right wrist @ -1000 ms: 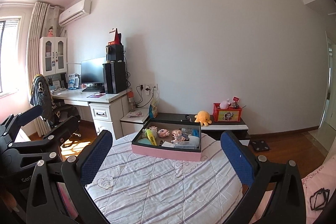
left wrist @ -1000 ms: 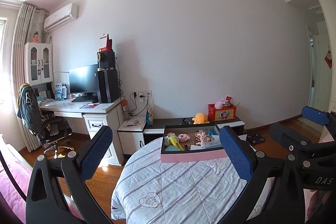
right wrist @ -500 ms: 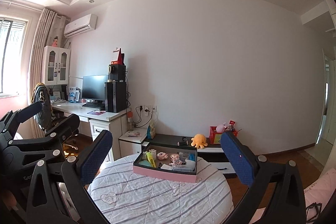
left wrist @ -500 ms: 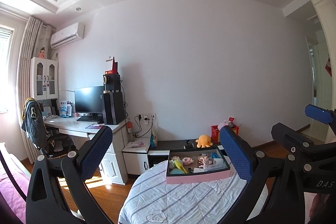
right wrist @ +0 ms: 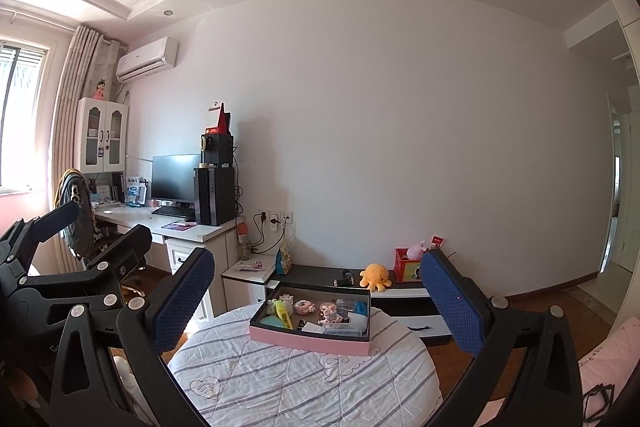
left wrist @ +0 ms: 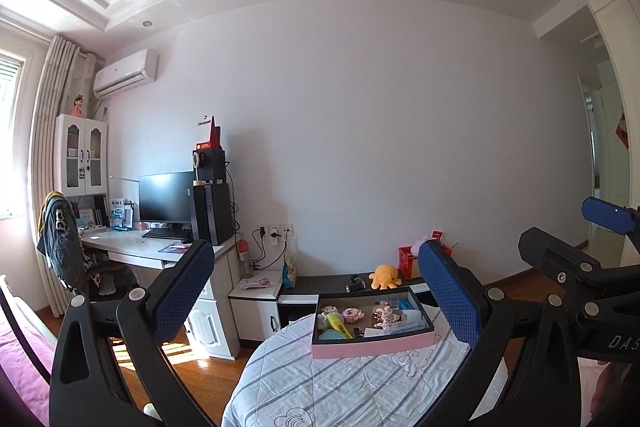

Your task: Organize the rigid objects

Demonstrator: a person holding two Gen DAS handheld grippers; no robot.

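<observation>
**Both grippers wide, box ahead**

I am holding the left gripper (left wrist: 314, 301) and right gripper (right wrist: 318, 307) spread wide, gripping nothing. Beyond them, the pink box (right wrist: 310, 339) is sitting on the round quilted table (right wrist: 280, 383), holding small toys including a yellow-green tube (right wrist: 283, 314).

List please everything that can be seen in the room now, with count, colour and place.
tray: 1, pink outside and dark inside, on the round table, holding small mixed items
round table: 1, white cover with grey stripes, in front
octopus plush: 1, yellow-orange, on the low dark cabinet
toy box: 1, red, right of the plush
monitor: 1, black, on the white desk
computer tower: 1, black, right of the monitor
air conditioner: 1, white, high on the wall
wall cabinet: 1, white, over the desk
left tool: black with blue pads, open, empty
right tool: same, open, empty
</observation>
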